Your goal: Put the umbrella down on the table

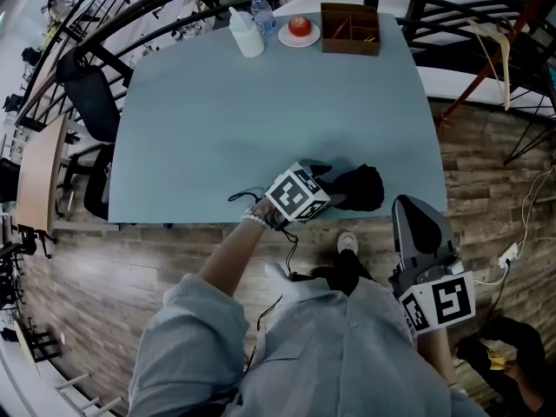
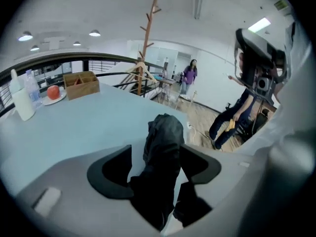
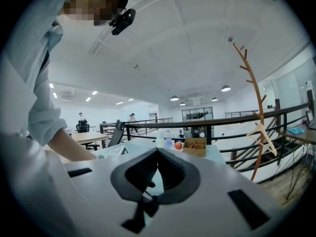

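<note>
A black folded umbrella lies on the pale blue table close to its front edge. My left gripper hangs over the umbrella's left end, jaws open. In the left gripper view the umbrella runs between the two dark pads, with bare table showing beside it, and the pads do not press on it. My right gripper is held off the table's front right corner, over the wooden floor. Its jaws meet at the tips and hold nothing.
At the table's far edge stand a white bottle, a water bottle, a plate with a red apple and a wooden box. A black office chair stands left of the table. A wooden coat rack and people stand beyond.
</note>
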Demonstrator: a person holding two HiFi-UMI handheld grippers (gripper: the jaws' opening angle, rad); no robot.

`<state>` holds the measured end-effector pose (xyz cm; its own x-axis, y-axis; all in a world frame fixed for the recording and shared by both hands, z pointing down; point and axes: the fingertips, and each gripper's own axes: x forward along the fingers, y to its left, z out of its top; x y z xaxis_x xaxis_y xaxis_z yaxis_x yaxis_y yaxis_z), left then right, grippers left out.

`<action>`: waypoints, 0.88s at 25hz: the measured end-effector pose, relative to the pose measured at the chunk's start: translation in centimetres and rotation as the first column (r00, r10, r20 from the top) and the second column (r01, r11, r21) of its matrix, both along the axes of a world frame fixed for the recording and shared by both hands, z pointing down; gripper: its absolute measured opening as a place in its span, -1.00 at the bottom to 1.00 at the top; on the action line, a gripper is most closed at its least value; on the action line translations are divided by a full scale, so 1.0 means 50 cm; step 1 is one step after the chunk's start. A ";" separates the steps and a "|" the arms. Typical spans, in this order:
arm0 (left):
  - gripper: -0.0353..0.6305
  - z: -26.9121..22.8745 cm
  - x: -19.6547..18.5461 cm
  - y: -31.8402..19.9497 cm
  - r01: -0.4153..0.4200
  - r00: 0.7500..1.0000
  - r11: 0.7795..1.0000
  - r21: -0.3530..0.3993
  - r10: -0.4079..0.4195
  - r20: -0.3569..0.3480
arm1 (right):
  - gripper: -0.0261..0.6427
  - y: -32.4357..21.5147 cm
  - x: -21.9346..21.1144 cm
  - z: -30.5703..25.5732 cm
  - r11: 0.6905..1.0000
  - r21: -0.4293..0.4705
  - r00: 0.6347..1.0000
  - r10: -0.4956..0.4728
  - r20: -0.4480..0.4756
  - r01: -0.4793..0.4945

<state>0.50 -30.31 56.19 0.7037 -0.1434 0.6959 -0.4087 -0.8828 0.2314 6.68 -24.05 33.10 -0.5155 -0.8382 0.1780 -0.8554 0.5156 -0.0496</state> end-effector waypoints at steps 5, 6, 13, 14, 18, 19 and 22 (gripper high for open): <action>-0.39 -0.049 -0.018 -0.040 0.195 0.973 0.981 0.025 -0.190 -0.127 | -0.92 0.012 -0.005 -0.004 1.000 0.003 1.000 0.002 -0.001 -0.002; -0.49 -0.055 -0.024 -0.047 0.224 0.967 0.973 0.045 -0.217 -0.135 | -0.92 0.013 -0.004 -0.004 1.000 0.003 1.000 0.004 -0.001 -0.004; -0.88 -0.099 -0.043 -0.058 0.332 0.927 0.938 0.095 -0.306 -0.217 | -0.92 0.031 0.001 -0.005 1.000 0.010 1.000 0.022 -0.004 -0.022; -0.88 -0.106 -0.044 -0.057 0.340 0.921 0.936 0.092 -0.312 -0.231 | -0.92 0.033 0.000 -0.005 1.000 0.010 1.000 0.024 -0.004 -0.024; -0.88 -0.139 -0.053 -0.055 0.373 0.900 0.923 0.097 -0.335 -0.279 | -0.92 0.045 -0.007 -0.009 1.000 0.015 1.000 0.026 -0.004 -0.026; -0.88 -0.150 -0.056 -0.054 0.382 0.893 0.919 0.098 -0.340 -0.293 | -0.92 0.049 -0.010 -0.011 1.000 0.016 1.000 0.026 -0.004 -0.026; -0.88 -0.181 -0.065 -0.050 0.409 0.874 0.906 0.109 -0.355 -0.331 | -0.92 0.057 -0.017 -0.015 0.999 0.021 1.000 0.027 -0.005 -0.027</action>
<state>-2.76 -32.80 47.13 0.7383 -0.5403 0.4038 -0.6582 -0.7080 0.2561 5.84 -21.17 32.34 -0.4921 -0.8551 0.1632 -0.8691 0.4934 -0.0349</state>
